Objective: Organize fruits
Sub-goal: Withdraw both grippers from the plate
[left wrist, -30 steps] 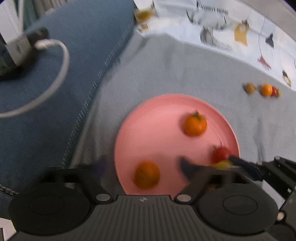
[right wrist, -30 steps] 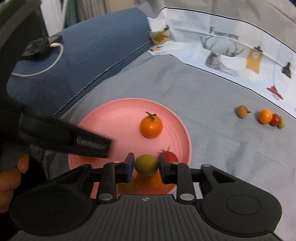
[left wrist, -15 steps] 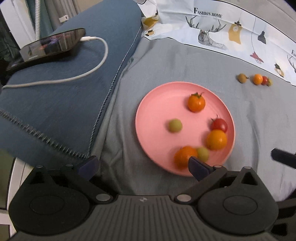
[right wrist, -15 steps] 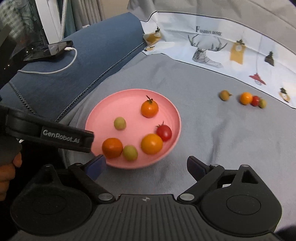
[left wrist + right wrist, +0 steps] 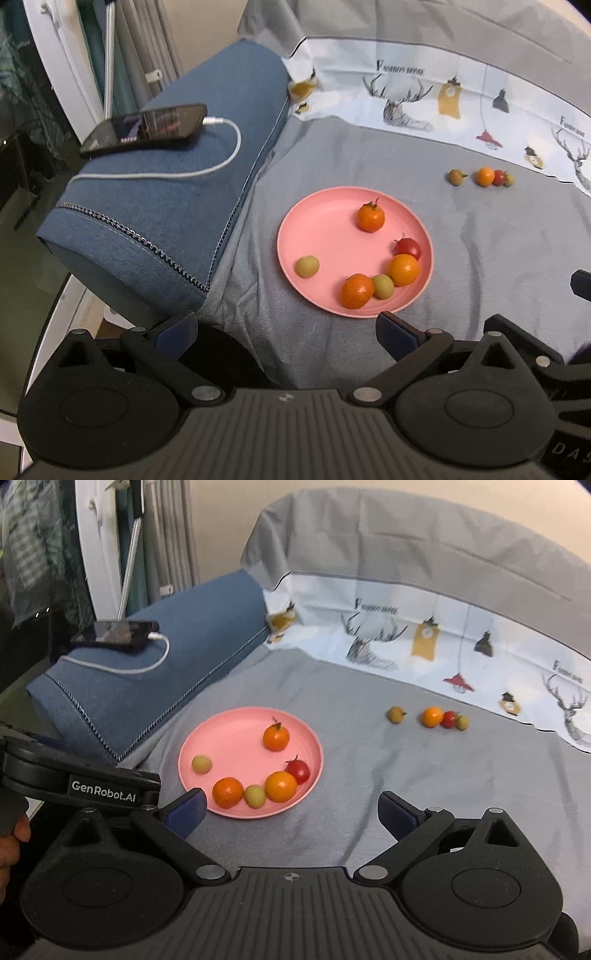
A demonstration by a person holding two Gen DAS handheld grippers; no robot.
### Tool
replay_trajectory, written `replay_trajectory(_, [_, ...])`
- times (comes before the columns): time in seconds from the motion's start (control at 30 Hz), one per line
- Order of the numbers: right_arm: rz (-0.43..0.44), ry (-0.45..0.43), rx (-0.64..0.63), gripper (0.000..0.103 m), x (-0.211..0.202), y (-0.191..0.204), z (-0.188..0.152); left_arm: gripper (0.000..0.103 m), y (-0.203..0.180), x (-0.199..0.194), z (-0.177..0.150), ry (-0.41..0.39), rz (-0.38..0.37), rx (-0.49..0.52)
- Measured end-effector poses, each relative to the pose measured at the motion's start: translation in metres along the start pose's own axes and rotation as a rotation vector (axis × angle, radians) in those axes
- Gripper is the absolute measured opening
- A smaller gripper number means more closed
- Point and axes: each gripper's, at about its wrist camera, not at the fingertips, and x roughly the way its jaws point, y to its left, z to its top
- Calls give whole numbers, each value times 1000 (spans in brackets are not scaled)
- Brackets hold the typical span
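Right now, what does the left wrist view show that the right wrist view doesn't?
Only the left wrist view: the phone's lit screen from above, and a dark tip of the right hand-held gripper at its right edge. Only the right wrist view: the left hand-held gripper's branded body, and a fingertip of the person's hand. Both: pink plate holding six fruits, four loose fruits beyond it, and the blue cushion.

1. The plate (image 5: 236,720) is looking like smooth, matt pink plastic.
2. The sheet (image 5: 424,775) is showing as soft grey cloth, lightly creased.
3. The cushion (image 5: 155,206) is wearing coarse blue woven fabric.
4. The phone (image 5: 147,125) is gleaming glossy black.
5. The fruits (image 5: 280,785) are shining smooth-skinned.
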Motion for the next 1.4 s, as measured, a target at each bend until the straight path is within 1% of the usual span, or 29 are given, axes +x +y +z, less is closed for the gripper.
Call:
replay_trajectory(0.1, [-6,-29,13,99,-13,-2,-3,103,-7,-13,-4,-32,12,20])
replay_trajectory(0.23, [-7,-65,18,99,-27,-2,-6,103,-9,-27,-10,-56,24,30])
replay_trajectory(0.63, [-1,-109,23,99,-46,1,-10,103,-6,-49,-16,-99,42,27])
replay_trajectory(0.93, [1,-102,30,99,-46,1,-11,103,-5,-49,-17,-97,44,32])
replay_trajectory(1.4, [22,-49,57,99,-26,-4,-13,103,-7,-31,-14,-49,49,57])
